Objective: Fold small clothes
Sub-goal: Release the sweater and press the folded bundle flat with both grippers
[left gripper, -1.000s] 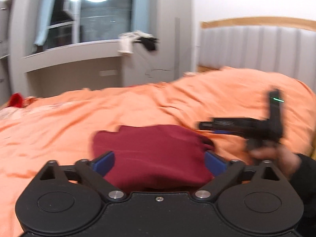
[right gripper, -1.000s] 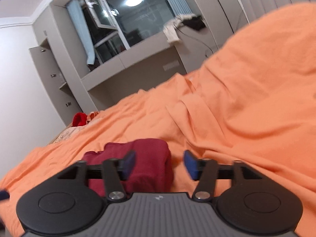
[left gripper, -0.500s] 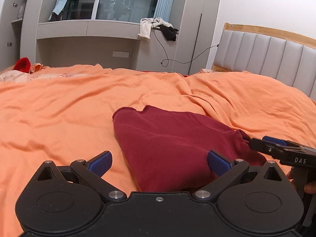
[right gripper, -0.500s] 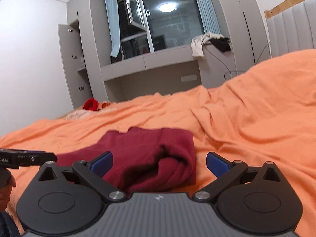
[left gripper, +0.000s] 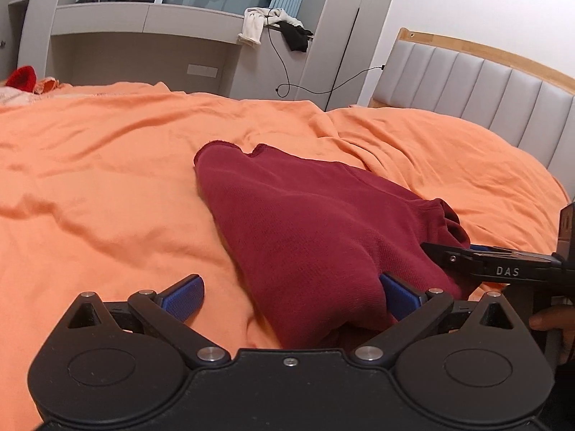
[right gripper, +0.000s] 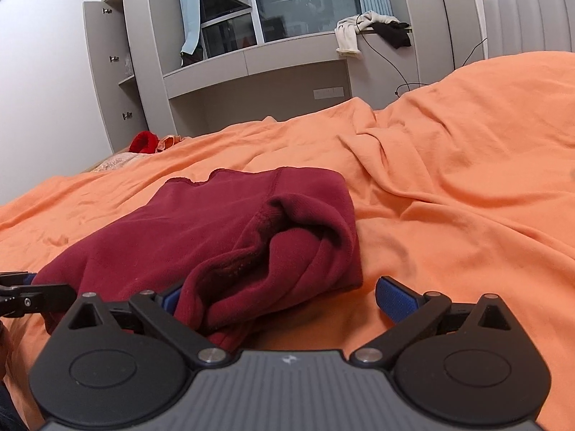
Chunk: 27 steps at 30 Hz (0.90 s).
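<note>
While bunched at 12 o'clock, maroon garment (right gripper: 201, 237) folded roughly (1 fold at most); left gripper (left gripper: 291, 294) and right gripper (right gripper: 284, 296) both wide, empty.

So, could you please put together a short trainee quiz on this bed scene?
1. True or false: the dark red knit garment lies on the orange bed sheet.
2. The left gripper is: A open, B shut.
3. What white item hangs over the grey window ledge?

Key: 1 true. 2 A; the right gripper is open too. 3 A white cloth.
</note>
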Available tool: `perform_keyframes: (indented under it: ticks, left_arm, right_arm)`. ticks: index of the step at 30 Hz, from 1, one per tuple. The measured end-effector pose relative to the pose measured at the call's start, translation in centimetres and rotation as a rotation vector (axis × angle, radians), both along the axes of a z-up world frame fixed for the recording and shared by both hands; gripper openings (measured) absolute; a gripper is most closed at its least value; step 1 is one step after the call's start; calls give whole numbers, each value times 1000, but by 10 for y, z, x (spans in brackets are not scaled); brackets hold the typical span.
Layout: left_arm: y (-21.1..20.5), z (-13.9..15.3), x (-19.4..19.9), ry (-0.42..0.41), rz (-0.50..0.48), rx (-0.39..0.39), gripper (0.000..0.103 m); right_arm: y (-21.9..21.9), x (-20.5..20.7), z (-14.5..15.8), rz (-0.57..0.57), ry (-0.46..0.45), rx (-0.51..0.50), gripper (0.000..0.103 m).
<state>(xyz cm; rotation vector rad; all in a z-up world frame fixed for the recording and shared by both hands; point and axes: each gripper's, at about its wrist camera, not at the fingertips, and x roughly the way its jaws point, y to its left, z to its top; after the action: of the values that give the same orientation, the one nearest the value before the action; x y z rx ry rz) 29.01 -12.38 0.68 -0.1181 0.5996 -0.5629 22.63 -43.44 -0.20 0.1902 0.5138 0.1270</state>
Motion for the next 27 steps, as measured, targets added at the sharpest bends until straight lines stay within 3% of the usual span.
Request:
perform_keyframes:
  ticks: [15, 18, 22, 25, 27]
  left_arm:
    - [0, -4, 2, 8, -10, -25, 103]
    - [4, -7, 5, 14, -20, -43, 103]
    - [4, -12, 8, 13, -25, -56, 103]
    - [1, -15, 7, -24, -31, -48, 103]
    - [1, -17, 7, -42, -39, -55, 103]
  right_arm:
    - [-15, -2, 9, 23, 45, 31, 103]
    - [-27, -11, 18, 23, 7, 69, 103]
    - [-47, -17, 25, -39, -28, 121, 103]
    - [-63, -15, 30, -135, -4, 136, 103]
    - [-81, -15, 30, -168, 0, 205, 103]
